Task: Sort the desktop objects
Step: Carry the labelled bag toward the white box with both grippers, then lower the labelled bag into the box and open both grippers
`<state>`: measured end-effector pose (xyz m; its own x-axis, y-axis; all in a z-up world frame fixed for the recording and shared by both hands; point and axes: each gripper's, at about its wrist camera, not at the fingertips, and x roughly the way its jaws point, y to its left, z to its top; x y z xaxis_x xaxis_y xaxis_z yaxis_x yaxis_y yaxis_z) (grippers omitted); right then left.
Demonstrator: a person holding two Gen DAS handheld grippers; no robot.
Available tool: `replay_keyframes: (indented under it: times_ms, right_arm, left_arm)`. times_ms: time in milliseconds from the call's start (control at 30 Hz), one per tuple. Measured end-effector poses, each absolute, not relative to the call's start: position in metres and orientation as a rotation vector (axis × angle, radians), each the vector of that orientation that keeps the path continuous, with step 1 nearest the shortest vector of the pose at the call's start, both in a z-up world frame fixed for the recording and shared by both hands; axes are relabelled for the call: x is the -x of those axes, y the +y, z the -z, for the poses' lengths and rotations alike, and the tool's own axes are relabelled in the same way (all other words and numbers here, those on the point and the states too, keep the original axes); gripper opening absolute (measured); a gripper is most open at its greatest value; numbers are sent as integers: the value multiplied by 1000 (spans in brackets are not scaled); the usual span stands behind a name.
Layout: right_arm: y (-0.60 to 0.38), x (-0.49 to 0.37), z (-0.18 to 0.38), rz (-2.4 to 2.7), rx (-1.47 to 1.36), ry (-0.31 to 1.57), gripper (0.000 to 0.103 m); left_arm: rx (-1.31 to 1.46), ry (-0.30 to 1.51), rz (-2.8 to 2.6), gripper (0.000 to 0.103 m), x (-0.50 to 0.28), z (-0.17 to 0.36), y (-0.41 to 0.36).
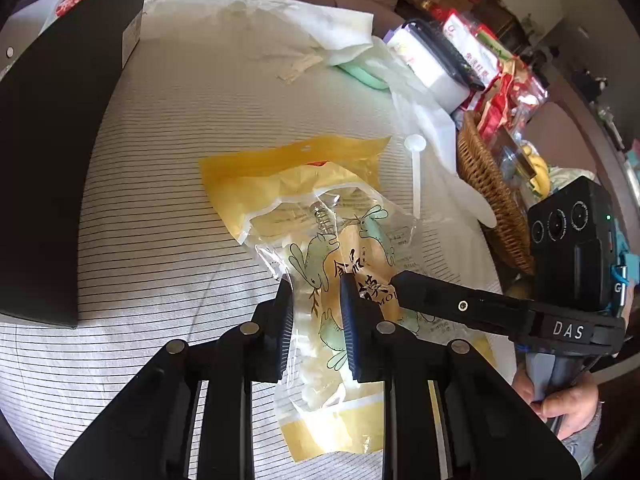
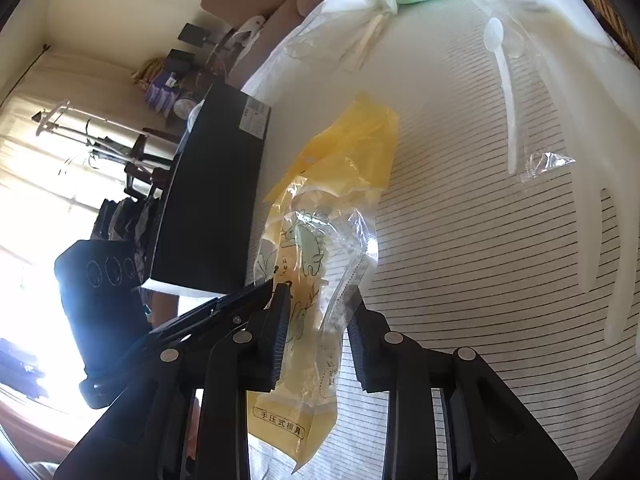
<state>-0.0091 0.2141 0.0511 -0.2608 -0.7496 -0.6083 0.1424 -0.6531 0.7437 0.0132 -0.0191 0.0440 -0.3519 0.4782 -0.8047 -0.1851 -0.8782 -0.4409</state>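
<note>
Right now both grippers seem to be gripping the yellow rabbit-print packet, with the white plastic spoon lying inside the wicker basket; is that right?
Not quite: the white plastic spoon lies on the striped tablecloth beside the wicker basket, as the left wrist view shows. The left gripper and right gripper do both grip the yellow rabbit-print packet.

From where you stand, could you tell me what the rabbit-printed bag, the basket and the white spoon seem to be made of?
Rabbit-printed bag: thin glossy plastic film, clear and yellow; it crinkles and glints.
Basket: brown woven wicker, probably rattan; the weave shows.
White spoon: smooth, slightly translucent plastic, it seems.
</note>
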Motion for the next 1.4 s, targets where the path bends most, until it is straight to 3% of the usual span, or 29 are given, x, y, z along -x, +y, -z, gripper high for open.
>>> replay_keyframes:
  times_ms: [500, 767, 1133, 1400]
  right_arm:
    - [197, 1, -89, 2020, -1285, -679, 28]
    - [167, -6, -147, 2094, -1107, -585, 28]
    - [27, 35, -215, 1966, -995, -433, 26]
    - [-98, 70, -192, 1839, -1083, -350, 26]
  left_arm:
    - [1357, -422, -2300, 18, -15, -85, -35]
    - [1139, -413, -2392, 18, -24, -152, -65]
    - [912, -533, -2565, 19, -15, -216, -206]
    - [978, -747, -2659, 19, 4, -188, -313]
